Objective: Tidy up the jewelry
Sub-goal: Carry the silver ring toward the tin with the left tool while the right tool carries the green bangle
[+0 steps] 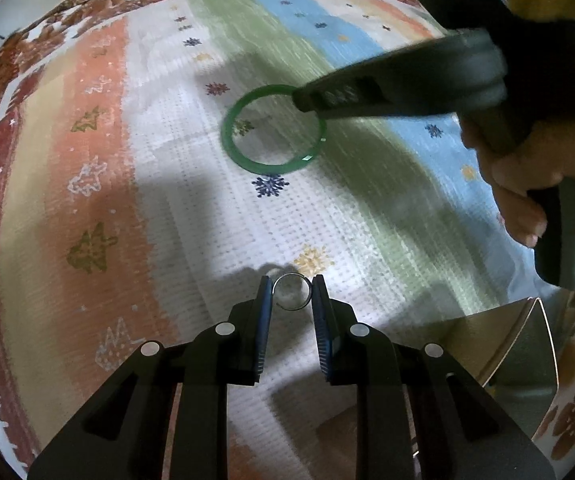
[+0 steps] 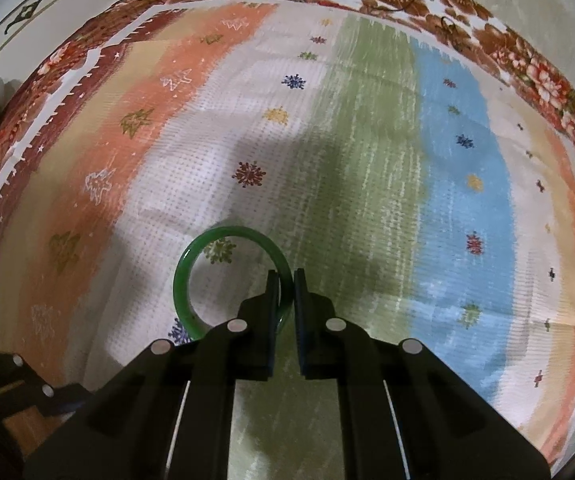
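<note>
A green bangle point(image 1: 263, 162) is held over the striped cloth, its right rim pinched by my right gripper point(image 1: 307, 100). In the right wrist view the bangle point(image 2: 191, 264) sits between the shut pads of my right gripper point(image 2: 286, 280). My left gripper point(image 1: 290, 286) is shut on a small silver ring point(image 1: 292, 278), held between its fingertips above the cloth.
A striped cloth point(image 1: 147, 200) with snowflake and tree motifs covers a floral-edged table point(image 2: 527, 68). A silvery box point(image 1: 503, 344) stands at the lower right of the left wrist view. The left gripper's body point(image 2: 7, 384) shows at the lower left of the right wrist view.
</note>
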{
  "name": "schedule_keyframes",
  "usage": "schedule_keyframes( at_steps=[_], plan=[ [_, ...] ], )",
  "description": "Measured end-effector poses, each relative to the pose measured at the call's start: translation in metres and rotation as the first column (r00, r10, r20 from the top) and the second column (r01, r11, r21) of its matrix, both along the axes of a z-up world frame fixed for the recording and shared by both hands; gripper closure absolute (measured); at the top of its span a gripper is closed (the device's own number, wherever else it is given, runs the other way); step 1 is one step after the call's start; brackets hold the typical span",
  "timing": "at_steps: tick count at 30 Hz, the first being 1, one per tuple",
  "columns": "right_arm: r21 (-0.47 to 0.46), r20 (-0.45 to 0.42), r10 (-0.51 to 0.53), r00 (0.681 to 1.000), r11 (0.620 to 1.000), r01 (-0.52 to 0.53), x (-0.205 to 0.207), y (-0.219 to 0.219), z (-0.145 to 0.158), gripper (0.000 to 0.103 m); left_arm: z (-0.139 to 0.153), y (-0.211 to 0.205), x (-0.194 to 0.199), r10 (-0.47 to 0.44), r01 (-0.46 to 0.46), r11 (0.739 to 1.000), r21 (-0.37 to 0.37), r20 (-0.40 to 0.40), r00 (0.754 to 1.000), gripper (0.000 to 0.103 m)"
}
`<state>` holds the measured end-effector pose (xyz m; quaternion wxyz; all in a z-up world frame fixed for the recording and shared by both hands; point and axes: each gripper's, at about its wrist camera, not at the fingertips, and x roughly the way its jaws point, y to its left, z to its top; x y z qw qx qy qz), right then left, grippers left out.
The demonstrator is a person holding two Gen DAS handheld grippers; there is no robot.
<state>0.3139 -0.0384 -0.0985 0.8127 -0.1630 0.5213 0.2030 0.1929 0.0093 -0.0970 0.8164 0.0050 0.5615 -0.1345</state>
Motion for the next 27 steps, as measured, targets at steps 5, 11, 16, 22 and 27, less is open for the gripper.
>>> schedule_keyframes(
  at_steps=[5,11,16,22,27],
  plan=[
    [-0.011,0.026,-0.010,1.000,1.000,0.010,-0.006,-0.008,0.008,0.094,0.007,0.008,-0.002,0.023,-0.023,1.000,-0.005,0.017,1.000,0.083],
    [0.000,0.053,-0.022,0.998,1.000,0.022,-0.021,-0.021,0.025,0.093,0.017,0.022,-0.004,0.073,-0.072,0.997,-0.029,0.045,0.996,0.083],
    [0.043,0.068,-0.035,0.997,0.999,0.032,-0.041,-0.034,0.045,0.093,0.036,0.023,-0.014,0.093,-0.087,0.994,-0.068,0.091,0.992,0.083],
    [0.087,0.094,-0.062,0.994,0.995,0.053,-0.062,-0.052,0.068,0.093,0.052,0.019,-0.031,0.101,-0.089,0.992,-0.095,0.132,0.986,0.083],
    [0.118,0.093,-0.082,0.992,0.991,0.071,-0.078,-0.068,0.078,0.093,0.064,0.015,-0.043,0.102,-0.083,0.989,-0.123,0.159,0.982,0.083]
  ],
)
